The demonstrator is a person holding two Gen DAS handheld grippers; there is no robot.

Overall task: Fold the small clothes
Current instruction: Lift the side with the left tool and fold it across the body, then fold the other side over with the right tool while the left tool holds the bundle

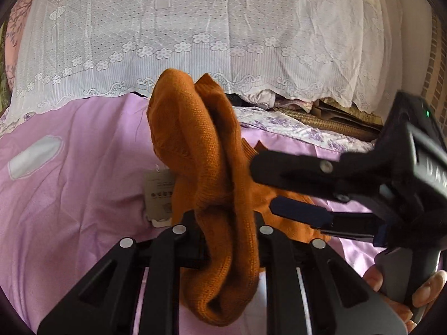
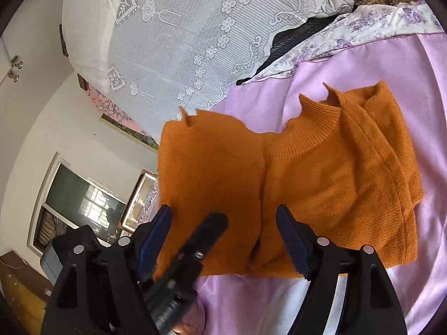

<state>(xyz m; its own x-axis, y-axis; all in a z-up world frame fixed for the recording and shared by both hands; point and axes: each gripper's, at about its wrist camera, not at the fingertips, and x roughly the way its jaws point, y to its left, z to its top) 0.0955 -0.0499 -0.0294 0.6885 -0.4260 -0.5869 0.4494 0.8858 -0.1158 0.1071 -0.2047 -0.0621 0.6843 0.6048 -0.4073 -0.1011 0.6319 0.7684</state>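
Note:
An orange knit sweater (image 1: 206,150) lies on a pink bedsheet (image 1: 69,173). My left gripper (image 1: 223,223) is shut on a bunched fold of the sweater and holds it lifted. A paper tag (image 1: 159,195) hangs beside the fold. My right gripper (image 1: 262,187) comes in from the right with its jaws apart at the sweater's edge. In the right wrist view the sweater (image 2: 321,173) is spread flat with its ribbed collar (image 2: 315,128) up, my right gripper (image 2: 223,223) is open just over its near edge, and the left gripper's finger (image 2: 204,237) grips the raised left part.
A white lace cover (image 1: 209,28) drapes the headboard behind the bed. A floral quilt (image 1: 301,128) and piled clothes lie at the back right. A grey patch (image 1: 33,156) marks the sheet at left. In the right wrist view a window (image 2: 78,201) and wall are at left.

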